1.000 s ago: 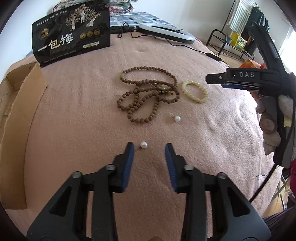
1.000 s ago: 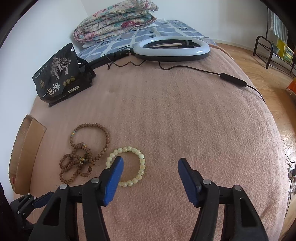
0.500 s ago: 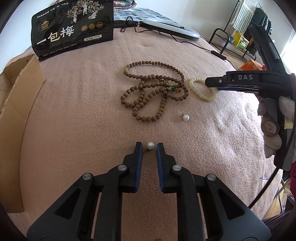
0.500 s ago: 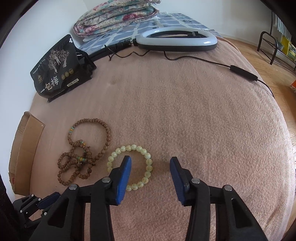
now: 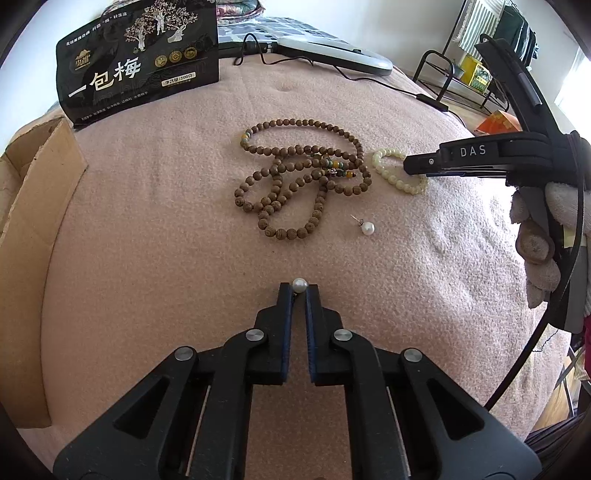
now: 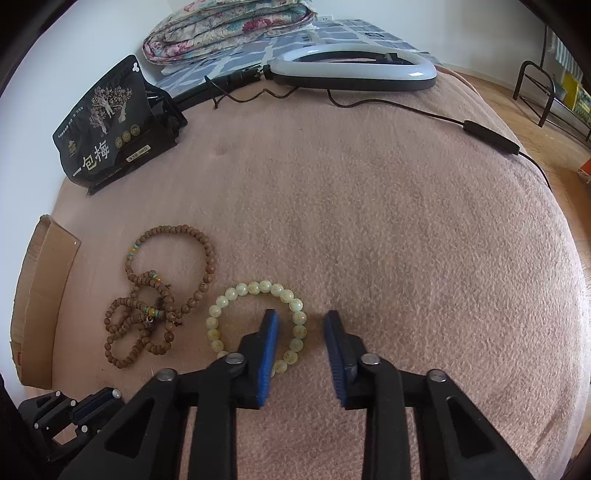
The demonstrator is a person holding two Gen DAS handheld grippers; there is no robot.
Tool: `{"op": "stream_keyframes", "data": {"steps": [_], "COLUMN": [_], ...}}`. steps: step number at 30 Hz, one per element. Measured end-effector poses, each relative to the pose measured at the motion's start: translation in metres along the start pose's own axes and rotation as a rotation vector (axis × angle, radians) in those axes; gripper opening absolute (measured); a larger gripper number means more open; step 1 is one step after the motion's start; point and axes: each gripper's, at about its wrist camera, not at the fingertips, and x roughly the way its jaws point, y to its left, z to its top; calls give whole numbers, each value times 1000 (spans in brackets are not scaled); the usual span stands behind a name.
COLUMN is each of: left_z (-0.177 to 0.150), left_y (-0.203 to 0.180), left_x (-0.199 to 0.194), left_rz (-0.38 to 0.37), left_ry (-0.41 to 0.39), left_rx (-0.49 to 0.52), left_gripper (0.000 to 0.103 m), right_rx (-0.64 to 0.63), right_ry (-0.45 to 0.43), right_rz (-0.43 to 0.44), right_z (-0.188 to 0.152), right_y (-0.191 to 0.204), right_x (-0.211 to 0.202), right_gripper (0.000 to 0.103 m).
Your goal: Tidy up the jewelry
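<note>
My left gripper [image 5: 299,288] is shut on a white pearl earring [image 5: 299,284] at its fingertips, low over the pink blanket [image 5: 147,229]. A second pearl earring [image 5: 367,227] lies ahead to the right. A tangle of brown wooden beads [image 5: 295,184] lies beyond it, and also shows in the right wrist view [image 6: 159,295]. My right gripper [image 6: 300,317] is open and straddles the right side of the pale green bead bracelet [image 6: 255,288], one finger inside the ring. The bracelet also shows in the left wrist view [image 5: 391,173].
A black snack bag [image 5: 140,62] stands at the back left. A cardboard box [image 5: 33,206] borders the blanket's left edge. A ring light [image 6: 354,70] and its cable with a switch [image 6: 491,136] lie at the back. Folded quilts [image 6: 229,26] sit behind.
My left gripper closed onto the near pearl earring. My right gripper moved forward and narrowed, coming down around the green bracelet's right side.
</note>
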Motion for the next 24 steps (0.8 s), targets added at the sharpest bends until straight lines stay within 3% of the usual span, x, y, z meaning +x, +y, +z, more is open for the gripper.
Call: {"op": "stream_keyframes", "data": {"steps": [2,24], "left_z": [0,4], "left_y": [0,17], "left_x": [0,-51], "left_rz": [2,-9], "left_ry": [-2,-112], "left_rx": [-1,-58], "left_gripper": [4,3], "right_rx": [6,-57], "right_ry": [-3,-182], "right_rz": [8,39], "right_z": [-1,-3], "right_y": [0,37], "right_x": [0,-74], "right_gripper": [7,5]}}
